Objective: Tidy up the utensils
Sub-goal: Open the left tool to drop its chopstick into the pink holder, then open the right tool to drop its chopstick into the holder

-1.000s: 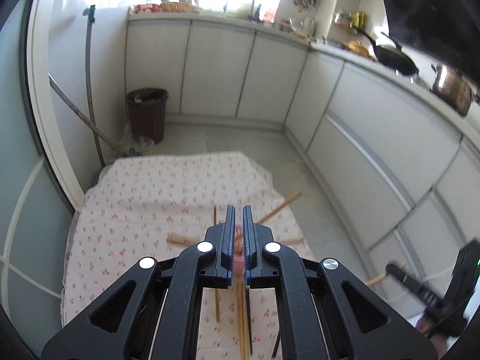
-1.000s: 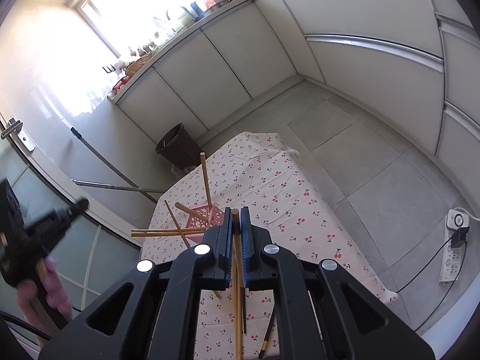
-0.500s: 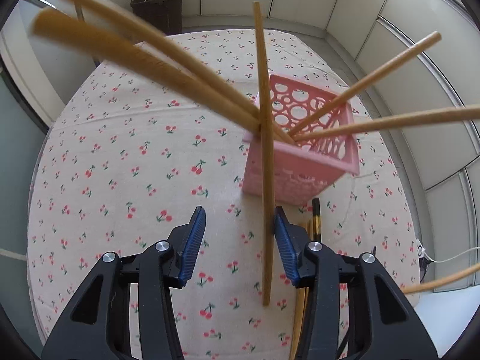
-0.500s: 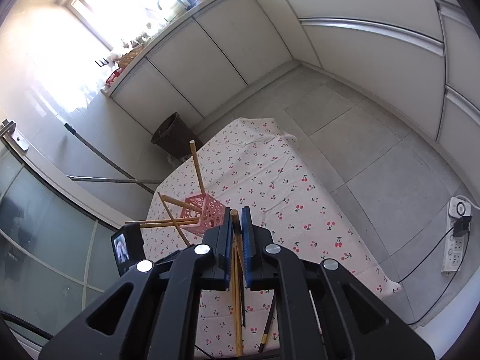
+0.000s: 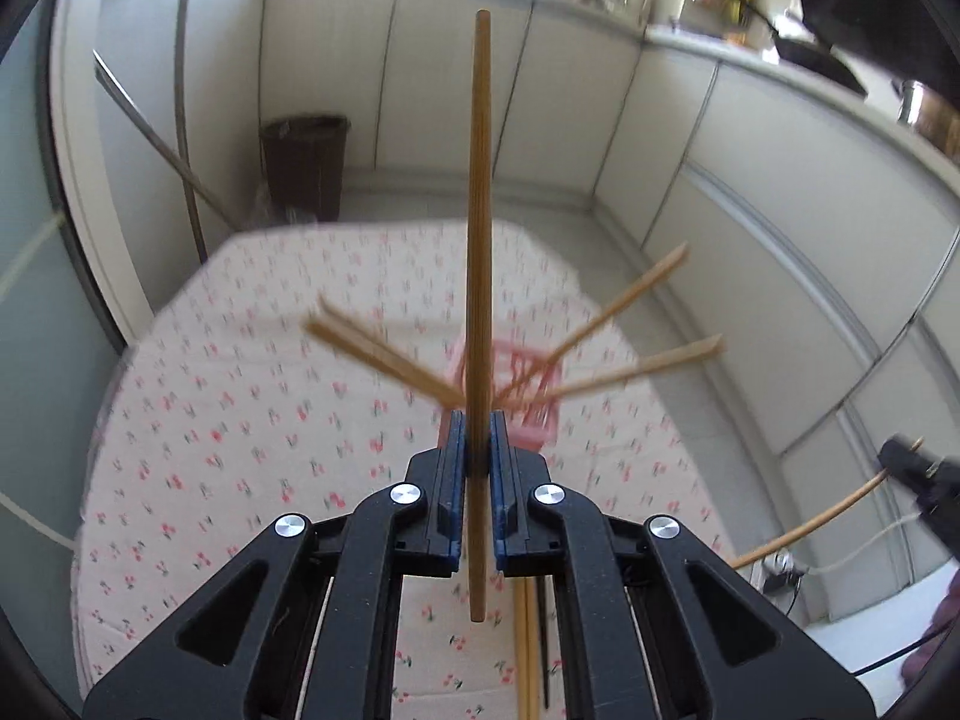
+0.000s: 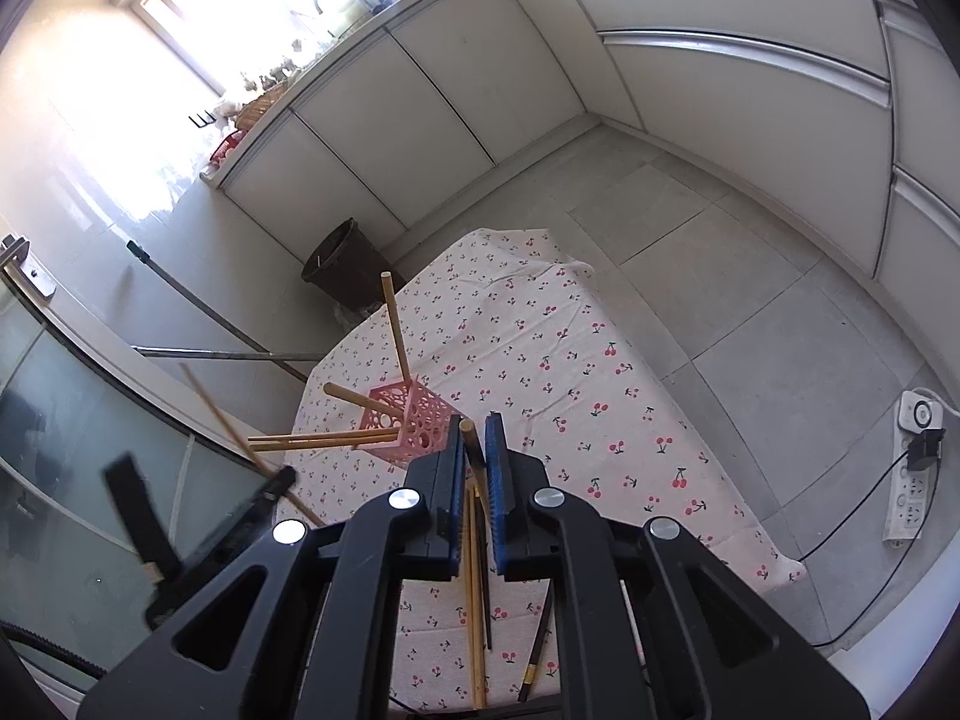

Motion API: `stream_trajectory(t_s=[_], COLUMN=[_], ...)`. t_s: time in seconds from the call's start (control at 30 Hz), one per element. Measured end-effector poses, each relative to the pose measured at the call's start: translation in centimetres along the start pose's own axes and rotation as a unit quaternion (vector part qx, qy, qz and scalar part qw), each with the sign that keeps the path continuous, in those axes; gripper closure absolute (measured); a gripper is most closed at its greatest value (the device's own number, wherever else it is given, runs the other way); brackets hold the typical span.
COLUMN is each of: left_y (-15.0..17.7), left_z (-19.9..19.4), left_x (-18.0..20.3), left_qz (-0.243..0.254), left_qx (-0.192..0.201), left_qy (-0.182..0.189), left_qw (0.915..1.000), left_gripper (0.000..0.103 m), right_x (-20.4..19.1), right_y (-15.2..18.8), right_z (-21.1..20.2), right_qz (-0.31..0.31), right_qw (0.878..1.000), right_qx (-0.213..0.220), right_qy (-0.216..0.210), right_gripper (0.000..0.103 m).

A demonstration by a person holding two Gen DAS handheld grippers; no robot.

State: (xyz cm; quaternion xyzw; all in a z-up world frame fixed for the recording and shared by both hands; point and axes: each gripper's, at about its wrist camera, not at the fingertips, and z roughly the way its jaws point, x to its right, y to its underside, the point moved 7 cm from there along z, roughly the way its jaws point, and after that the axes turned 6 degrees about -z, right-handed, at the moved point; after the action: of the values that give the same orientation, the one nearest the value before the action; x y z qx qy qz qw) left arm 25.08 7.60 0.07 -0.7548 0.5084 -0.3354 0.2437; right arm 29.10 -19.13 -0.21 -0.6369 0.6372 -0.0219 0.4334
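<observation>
Your left gripper (image 5: pixel 478 441) clamps one upright chopstick (image 5: pixel 479 240) above the table (image 5: pixel 240 420); right gripper (image 6: pixel 474 450) pinches another. Only the right view shows the pink basket (image 6: pixel 414 423) sharply: four chopsticks inside.

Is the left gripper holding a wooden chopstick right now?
Yes, the left gripper is shut on a long wooden chopstick that stands upright between its blue pads.

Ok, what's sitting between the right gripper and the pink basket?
Only bare cherry-print tablecloth, per the right wrist view; the right gripper, shut on a chopstick, sits just short of the pink basket.
</observation>
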Motion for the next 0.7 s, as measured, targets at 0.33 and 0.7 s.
stream_trajectory(t_s=[0.33,0.7], left_y=[-8.5,-4.3], left_z=[1.3,-4.5], left_x=[4.4,-1.7], left_qz=[-0.026,-0.044], left_qx=[0.107,0.107], left_qy=[0.005,-0.015], left_qw=[0.994,0.9931], left_gripper=[0.086,0.051], right_x=[-0.4,-4.2], right_y=[0.0,-0.3], right_z=[0.0,-2.3], right_qz=[-0.007,-0.045], right_qw=[1.0,0.998], right_qx=[0.002,0.032], right_qy=[-0.005,-0.039], right_gripper=[0.095,0.095])
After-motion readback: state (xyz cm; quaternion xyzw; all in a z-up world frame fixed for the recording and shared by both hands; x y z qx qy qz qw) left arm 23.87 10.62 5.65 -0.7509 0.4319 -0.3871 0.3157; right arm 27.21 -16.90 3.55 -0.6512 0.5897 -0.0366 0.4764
